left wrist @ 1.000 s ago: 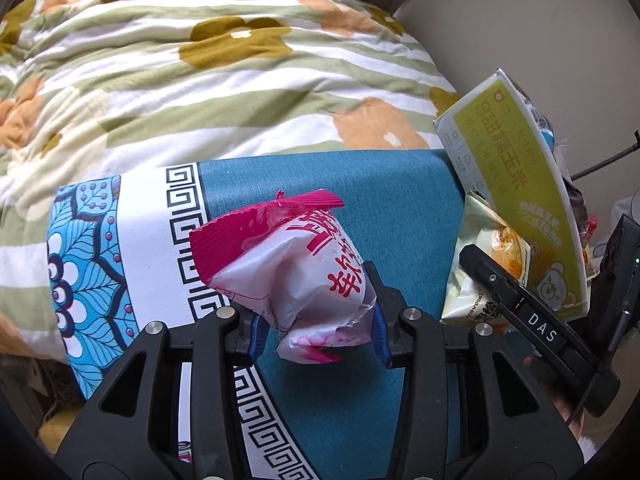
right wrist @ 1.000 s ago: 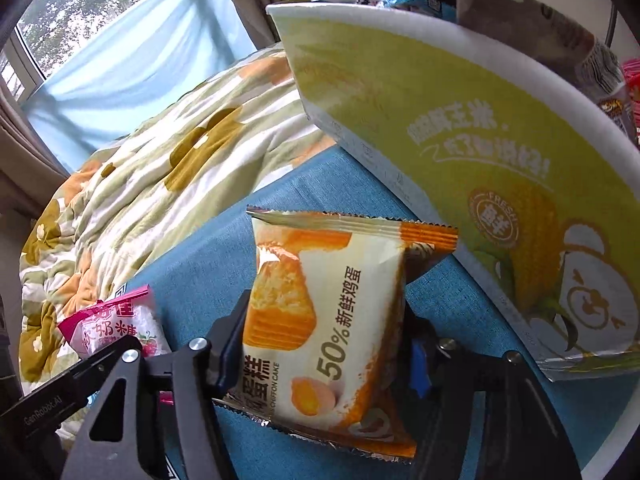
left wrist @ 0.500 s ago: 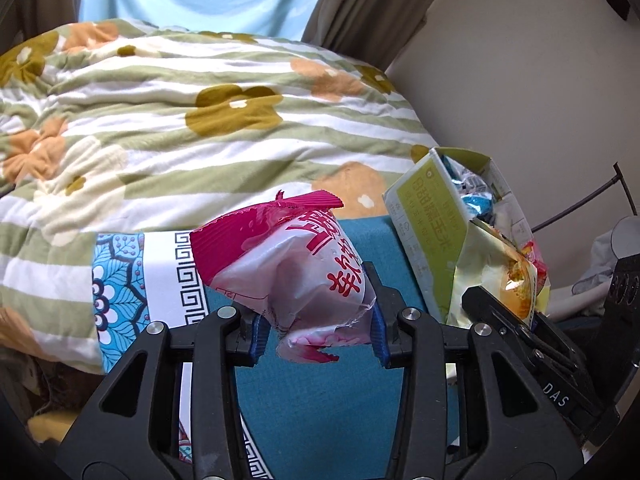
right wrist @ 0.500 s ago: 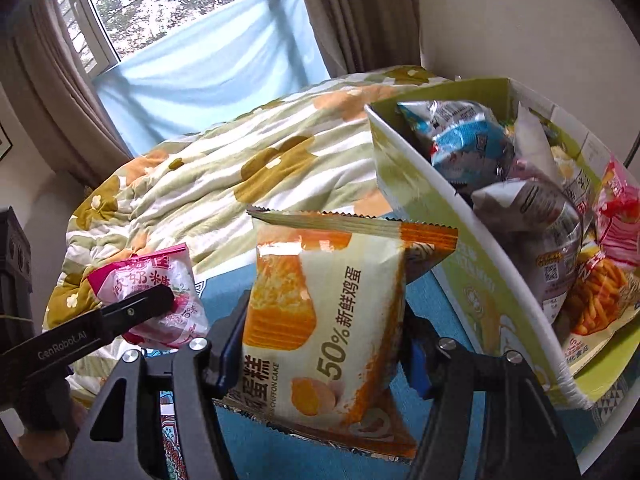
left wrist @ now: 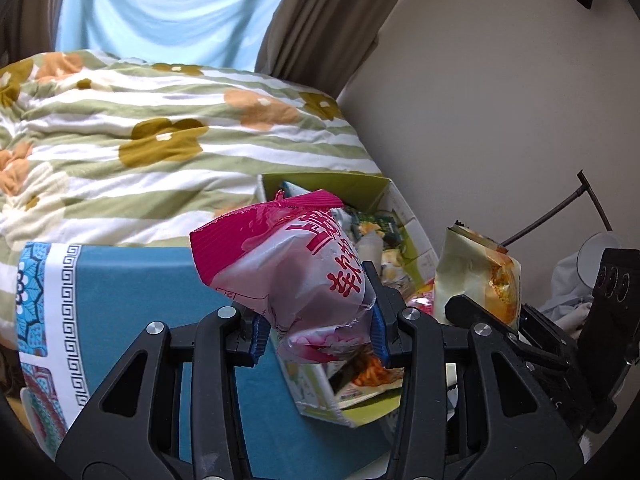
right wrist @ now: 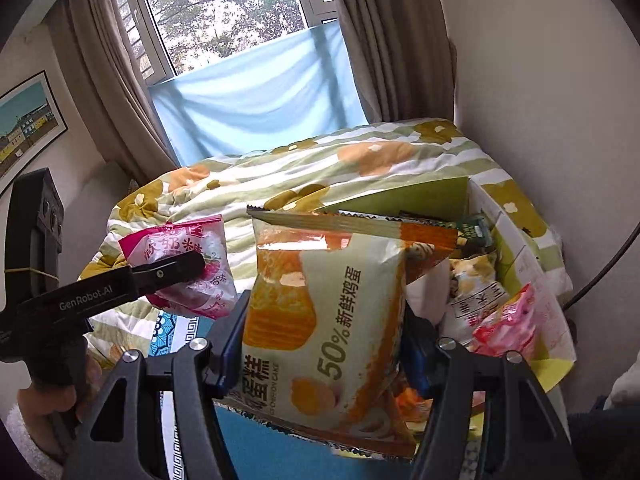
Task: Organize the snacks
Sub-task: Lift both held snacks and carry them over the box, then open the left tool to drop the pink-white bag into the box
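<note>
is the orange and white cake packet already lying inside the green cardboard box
No, the orange and white cake packet is clamped upright in the right gripper, above and beside the green cardboard box.

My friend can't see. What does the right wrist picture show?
The right gripper squeezes an orange chiffon cake packet above a green snack box. Beside it, the left gripper holds a pink candy packet over a flowery quilt.

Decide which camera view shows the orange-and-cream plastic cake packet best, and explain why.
The right wrist view: the orange-and-cream plastic cake packet fills the centre, printed front facing the camera, clamped in the right gripper. The left wrist view shows only its upper part edge-on at the right, beside the green cardboard snack box.
</note>
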